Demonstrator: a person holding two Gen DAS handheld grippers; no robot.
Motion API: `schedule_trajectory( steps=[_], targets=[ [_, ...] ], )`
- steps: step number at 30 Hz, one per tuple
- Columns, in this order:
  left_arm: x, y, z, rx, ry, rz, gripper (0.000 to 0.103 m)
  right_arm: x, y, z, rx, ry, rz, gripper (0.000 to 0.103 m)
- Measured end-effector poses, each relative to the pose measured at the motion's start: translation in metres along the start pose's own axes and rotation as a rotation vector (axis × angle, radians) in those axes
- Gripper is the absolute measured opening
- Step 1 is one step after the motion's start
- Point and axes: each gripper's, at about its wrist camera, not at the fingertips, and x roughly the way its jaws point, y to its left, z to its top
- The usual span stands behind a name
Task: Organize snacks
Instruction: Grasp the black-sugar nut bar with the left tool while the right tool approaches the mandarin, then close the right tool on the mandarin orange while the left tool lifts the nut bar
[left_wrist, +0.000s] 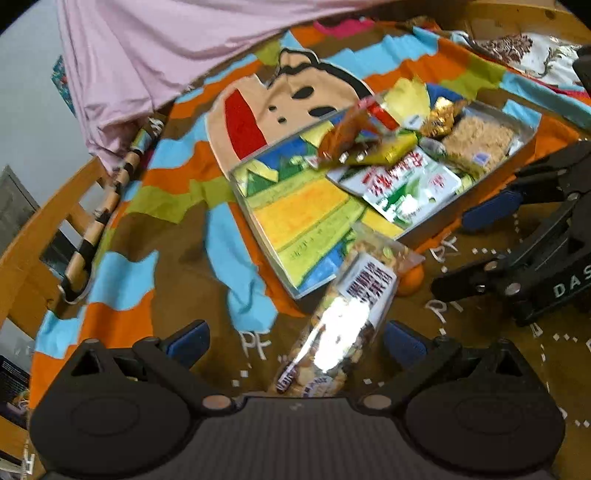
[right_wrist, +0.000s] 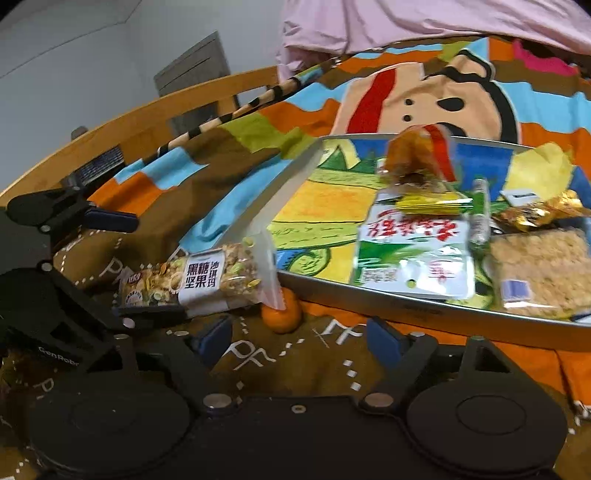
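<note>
A clear nut bar packet (left_wrist: 347, 321) (right_wrist: 192, 282) lies on the blanket just outside the metal tray (left_wrist: 240, 184) (right_wrist: 406, 306). My left gripper (left_wrist: 295, 341) (right_wrist: 136, 269) stands open around the packet's near end, pads clear of it. My right gripper (right_wrist: 299, 339) (left_wrist: 476, 243) is open and holds nothing, with a small mandarin (right_wrist: 282, 314) (left_wrist: 410, 282) just ahead of it. In the tray a blurred orange-brown packet (left_wrist: 351, 136) (right_wrist: 417, 155) sits above a green-and-white packet (left_wrist: 402, 184) (right_wrist: 413, 254), beside a crispy cake packet (left_wrist: 476, 140) (right_wrist: 539, 269).
The cartoon blanket (left_wrist: 258, 110) (right_wrist: 424, 96) covers the surface. Pink cloth (left_wrist: 147, 44) (right_wrist: 406, 18) hangs at the back. A striped stick (left_wrist: 107, 206) (right_wrist: 229, 114) and a wooden rail (left_wrist: 48, 221) (right_wrist: 147, 110) run along the left. A gold wrapper (left_wrist: 441, 114) and a yellow packet (left_wrist: 406, 96) fill the tray's far end.
</note>
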Motion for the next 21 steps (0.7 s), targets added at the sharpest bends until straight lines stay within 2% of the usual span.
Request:
schedule_trajectory(
  steps=[3,5,8,11,14,16,18,20,21],
  targets=[
    [0.003,-0.004,-0.002,0.035,0.012,-0.017,0.100,0.008,0.001,0.001,-0.021,0.007,0.002,0.074],
    [0.004,-0.008,-0.003,0.066,0.013,-0.010,0.098,0.012,0.002,0.002,-0.029,0.012,0.005,0.066],
    [0.005,-0.010,-0.005,0.078,0.022,-0.021,0.087,0.020,0.004,0.004,-0.050,0.016,0.001,0.057],
    [0.006,-0.008,-0.005,0.053,0.022,-0.045,0.080,0.028,0.005,0.005,-0.060,0.031,0.017,0.054],
    [0.008,-0.006,-0.006,0.039,0.027,-0.075,0.063,0.034,0.007,0.005,-0.073,0.038,0.024,0.054],
    [0.009,-0.006,-0.007,0.022,0.035,-0.091,0.060,0.038,0.008,0.006,-0.074,0.041,0.030,0.054],
    [0.009,-0.005,-0.008,0.008,0.030,-0.093,0.059,0.041,0.008,0.006,-0.079,0.040,0.028,0.047],
    [0.009,-0.003,-0.008,-0.012,0.031,-0.102,0.058,0.042,0.008,0.005,-0.087,0.037,0.023,0.032],
    [0.008,-0.002,-0.008,-0.017,0.030,-0.103,0.057,0.042,0.008,0.005,-0.092,0.037,0.026,0.031]
  ],
)
